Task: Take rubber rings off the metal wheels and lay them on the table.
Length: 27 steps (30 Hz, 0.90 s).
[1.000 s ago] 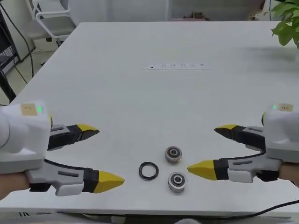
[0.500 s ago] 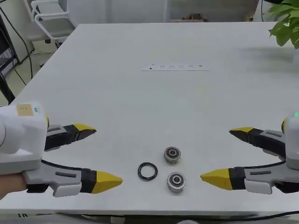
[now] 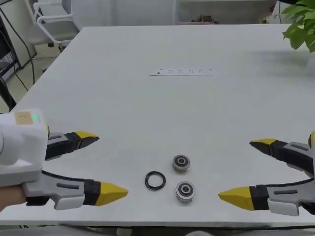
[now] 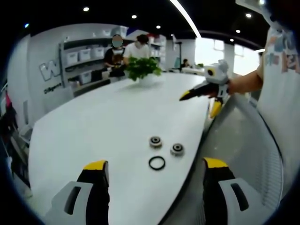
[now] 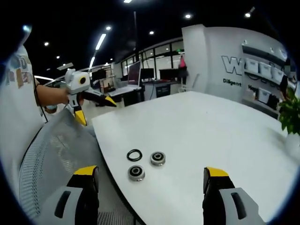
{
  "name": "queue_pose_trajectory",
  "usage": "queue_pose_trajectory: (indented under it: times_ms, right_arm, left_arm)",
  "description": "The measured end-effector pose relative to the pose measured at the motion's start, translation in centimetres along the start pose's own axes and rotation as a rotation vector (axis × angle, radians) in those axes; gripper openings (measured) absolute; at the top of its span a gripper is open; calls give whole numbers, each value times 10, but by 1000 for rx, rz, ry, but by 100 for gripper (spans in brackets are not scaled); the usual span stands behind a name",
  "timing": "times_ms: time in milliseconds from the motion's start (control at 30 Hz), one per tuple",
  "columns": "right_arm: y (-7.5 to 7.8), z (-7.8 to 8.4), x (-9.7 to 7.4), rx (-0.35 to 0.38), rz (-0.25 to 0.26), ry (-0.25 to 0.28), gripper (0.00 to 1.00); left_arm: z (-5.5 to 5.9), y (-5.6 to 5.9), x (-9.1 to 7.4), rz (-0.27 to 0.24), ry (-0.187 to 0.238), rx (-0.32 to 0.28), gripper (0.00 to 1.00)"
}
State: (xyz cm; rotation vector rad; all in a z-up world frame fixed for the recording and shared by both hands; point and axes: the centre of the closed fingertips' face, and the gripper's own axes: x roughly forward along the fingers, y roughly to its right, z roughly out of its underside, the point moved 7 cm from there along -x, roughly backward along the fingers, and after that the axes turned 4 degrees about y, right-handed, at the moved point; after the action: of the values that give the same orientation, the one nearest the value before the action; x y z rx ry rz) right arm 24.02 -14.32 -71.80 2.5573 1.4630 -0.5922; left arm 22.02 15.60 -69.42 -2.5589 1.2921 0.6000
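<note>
Two small metal wheels (image 3: 181, 163) (image 3: 185, 191) lie flat near the front edge of the white table (image 3: 162, 108). A loose black rubber ring (image 3: 155, 180) lies just left of them. My left gripper (image 3: 104, 164) hovers open to the left of the ring, holding nothing. Well to the right of the wheels my right gripper (image 3: 241, 169) is also open and holds nothing. The left gripper view has the ring (image 4: 157, 163) and both wheels (image 4: 155, 141) (image 4: 177, 149) ahead of its jaws. From the right gripper view, the ring (image 5: 134, 154) and wheels (image 5: 158, 158) (image 5: 136, 172) lie between the jaws.
A row of small printed marks (image 3: 184, 71) sits mid-table. A green plant (image 3: 300, 24) stands at the far right corner and a white chair (image 3: 54, 19) beyond the far left edge. People stand by shelves (image 4: 126, 49) past the table.
My right gripper has drawn back to the right, away from the wheels. The left gripper has shifted slightly left. Ring and wheels lie as before.
</note>
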Motion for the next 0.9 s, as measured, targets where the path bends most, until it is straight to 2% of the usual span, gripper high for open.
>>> queue_pose_trajectory:
  times_ms: [900]
  right_arm:
    - [-5,6,-8,4,16,-19,92]
  left_arm:
    - [4,0,-3,-9,-8,2,84]
